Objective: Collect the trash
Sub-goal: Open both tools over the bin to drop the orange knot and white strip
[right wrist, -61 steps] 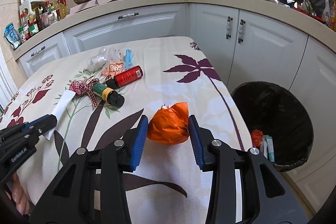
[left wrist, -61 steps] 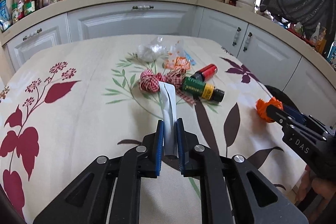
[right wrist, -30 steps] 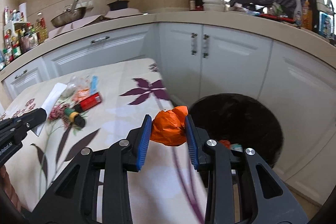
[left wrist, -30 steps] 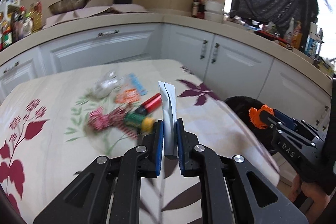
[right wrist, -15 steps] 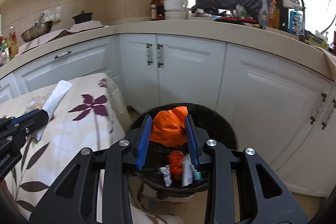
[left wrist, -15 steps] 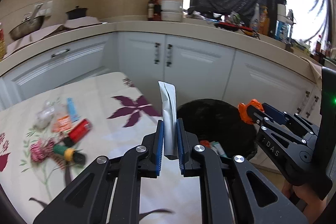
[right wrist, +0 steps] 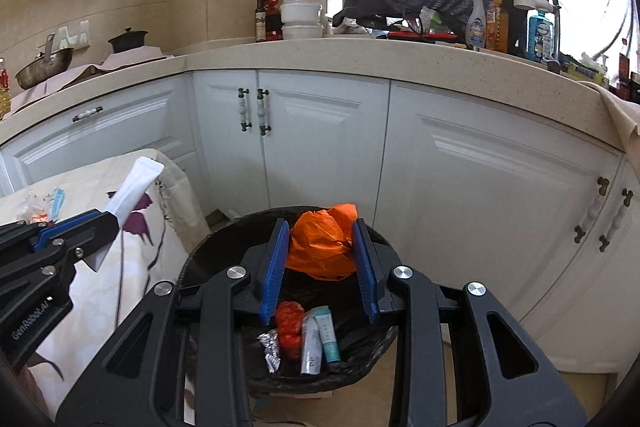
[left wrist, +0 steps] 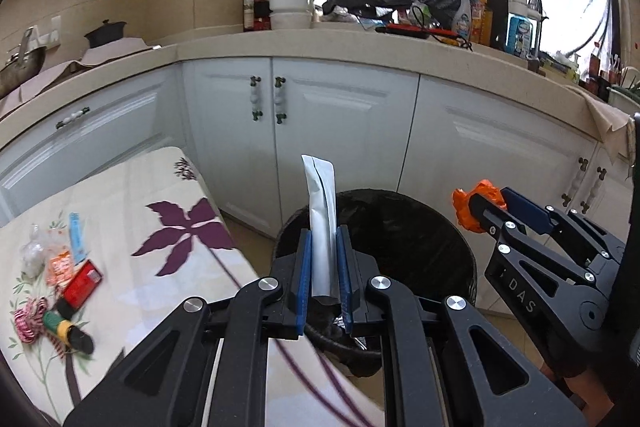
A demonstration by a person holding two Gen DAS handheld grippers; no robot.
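Observation:
My left gripper (left wrist: 323, 263) is shut on a white squeeze tube (left wrist: 320, 215) held upright at the near rim of the black trash bin (left wrist: 420, 239). The tube also shows in the right wrist view (right wrist: 134, 187). My right gripper (right wrist: 320, 259) is shut on a crumpled orange bag (right wrist: 324, 247) and holds it over the trash bin (right wrist: 224, 247). The orange bag also shows at the right of the left wrist view (left wrist: 468, 207). Inside the bin lie tubes (right wrist: 320, 339), a red wrapper (right wrist: 290, 323) and a foil scrap (right wrist: 272, 347).
The table with the flowered cloth (left wrist: 120, 227) is at the left, with a red can (left wrist: 82, 283), a green bottle (left wrist: 66, 329), a checked ribbon (left wrist: 30, 313) and wrappers (left wrist: 56, 263). White cabinets (right wrist: 480, 187) and a cluttered counter (right wrist: 400, 55) stand behind the bin.
Both grippers have swung right from the table to the trash bin, each still holding its item. The orange bag is now over the bin's opening.

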